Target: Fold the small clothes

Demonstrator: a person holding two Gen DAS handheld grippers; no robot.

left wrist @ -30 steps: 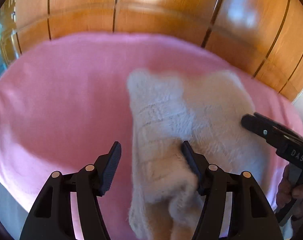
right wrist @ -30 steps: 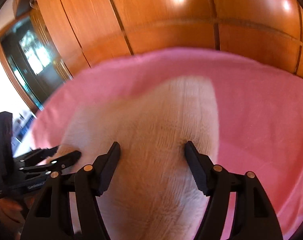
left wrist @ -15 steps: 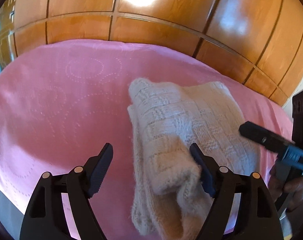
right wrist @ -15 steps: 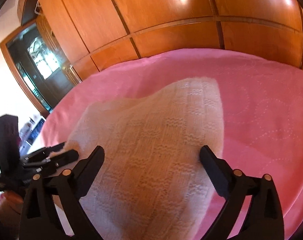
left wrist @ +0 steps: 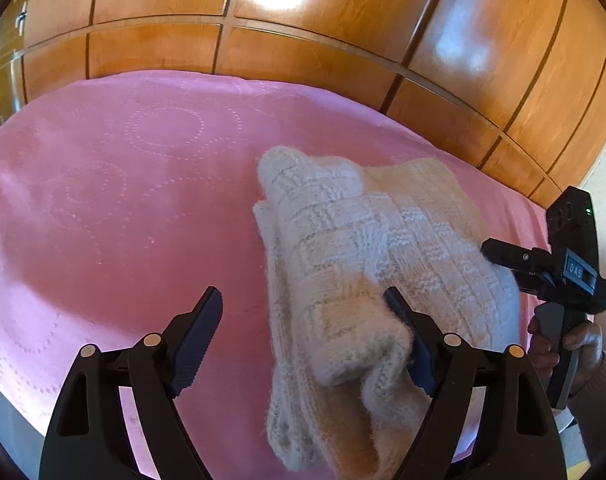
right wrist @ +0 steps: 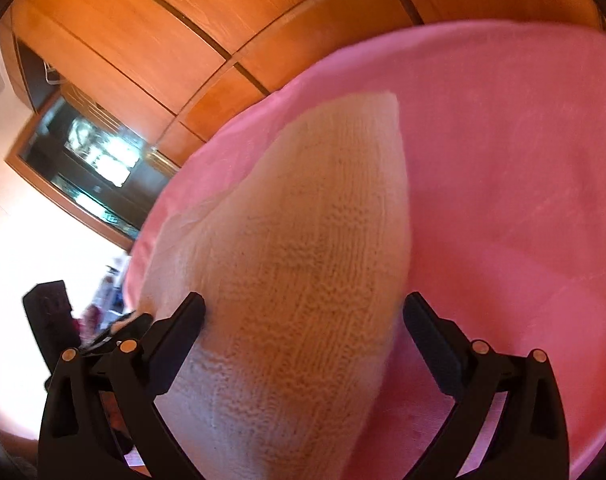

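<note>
Your left gripper point(left wrist: 303, 340) hangs with its fingers spread wide over the cream knitted garment point(left wrist: 367, 264), pinching nothing; the right-hand finger point(left wrist: 407, 340) is just against a fuzzy fold of the knit, while the left-hand one sits over bare pink cloth. Your right gripper point(right wrist: 303, 336) is likewise spread open, its fingers astride the same garment point(right wrist: 303, 272) with wool between them but no clamp on it.

The garment lies already doubled on the pink cloth point(left wrist: 115, 208) covering the desk, in the centre-right of the left wrist view, in front of the glossy wooden panelling point(left wrist: 311, 48).

In that view its long axis runs from the lower centre of the frame, by your fingers, up and away to a rounded end at upper centre, with a second lobe spreading toward the right, where the right gripper point(left wrist: 499, 252) reaches in. In the right wrist view it tapers from the bottom of the frame to a blunt tip at upper centre.

To finish the fold well, you would likely take the loose, bulging near end with both fingers through all layers, carry it along the long axis toward the far end, and lay the edges flush before letting go. The thick wool may spring open, so pressing it flat seems wise.
</note>
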